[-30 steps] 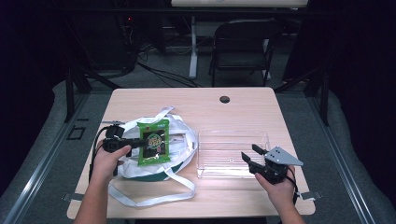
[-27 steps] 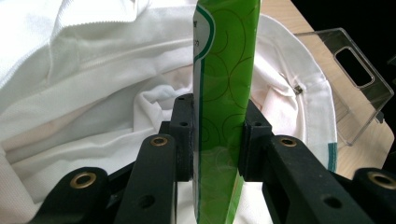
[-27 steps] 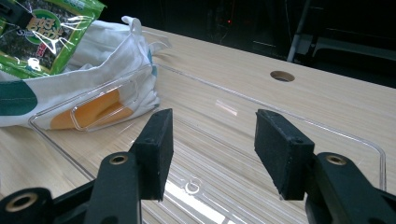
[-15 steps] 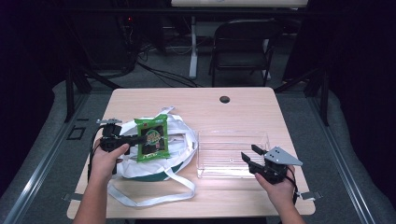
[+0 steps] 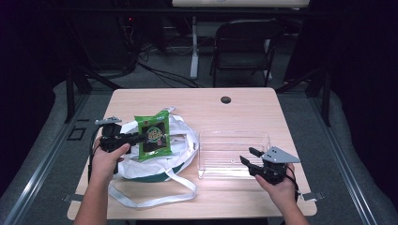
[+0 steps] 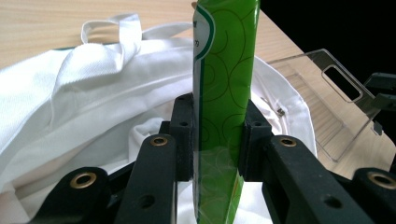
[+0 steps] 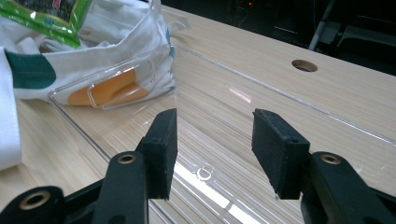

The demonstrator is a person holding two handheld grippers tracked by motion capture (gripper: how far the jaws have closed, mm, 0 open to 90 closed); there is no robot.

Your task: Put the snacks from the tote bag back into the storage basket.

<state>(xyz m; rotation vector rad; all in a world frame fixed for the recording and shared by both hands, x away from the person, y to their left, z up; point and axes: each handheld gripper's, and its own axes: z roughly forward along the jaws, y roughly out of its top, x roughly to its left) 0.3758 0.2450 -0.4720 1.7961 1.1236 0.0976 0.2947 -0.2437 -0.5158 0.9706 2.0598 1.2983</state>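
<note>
Your left gripper clamps a green snack packet above the white tote bag; at right, your right gripper hovers, jaws spread, at the clear plastic tray.

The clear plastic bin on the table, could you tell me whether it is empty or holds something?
Empty. In the high view and the right gripper view, the clear bin shows just the table's wood grain through its floor.
</note>
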